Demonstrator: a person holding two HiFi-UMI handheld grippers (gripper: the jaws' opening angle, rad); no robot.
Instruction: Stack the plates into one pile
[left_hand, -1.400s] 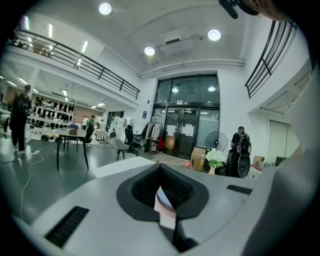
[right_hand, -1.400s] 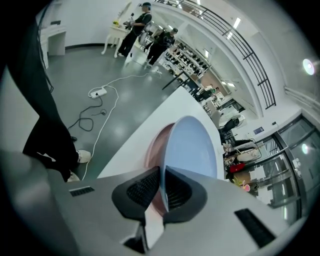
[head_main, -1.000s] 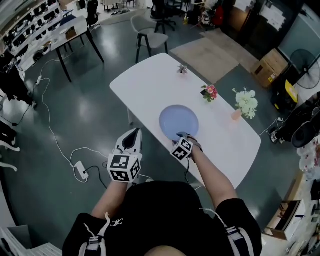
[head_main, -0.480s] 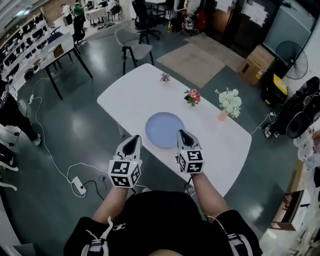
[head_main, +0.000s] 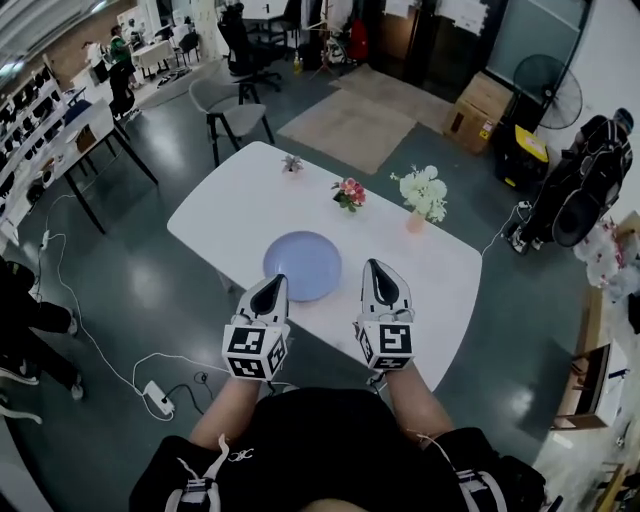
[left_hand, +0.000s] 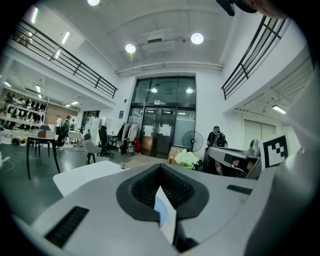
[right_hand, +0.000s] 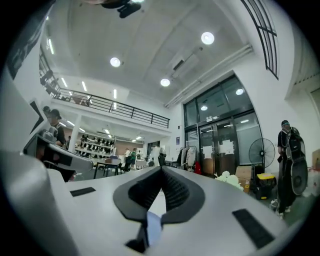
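Observation:
A pale blue plate pile (head_main: 302, 265) lies on the white table (head_main: 230, 205), near its front edge. My left gripper (head_main: 270, 281) hovers at the plate's near left rim, and my right gripper (head_main: 379, 264) is held just right of the plate. Both point forward, level, side by side. In the left gripper view the jaws (left_hand: 160, 167) meet at the tips with nothing held; a sliver of blue shows below them. The right gripper (right_hand: 161, 170) is likewise shut and empty.
Pink flowers (head_main: 349, 192), white flowers in a vase (head_main: 422, 190) and a small ornament (head_main: 292, 162) stand along the table's far side. A chair (head_main: 228, 115) is beyond the table. A person (head_main: 585, 190) stands at right. A power strip (head_main: 157, 396) and cables lie on the floor at left.
My right gripper has lifted off the plate's near edge, turned level and closed. The left gripper has come forward toward the table, level with the right.

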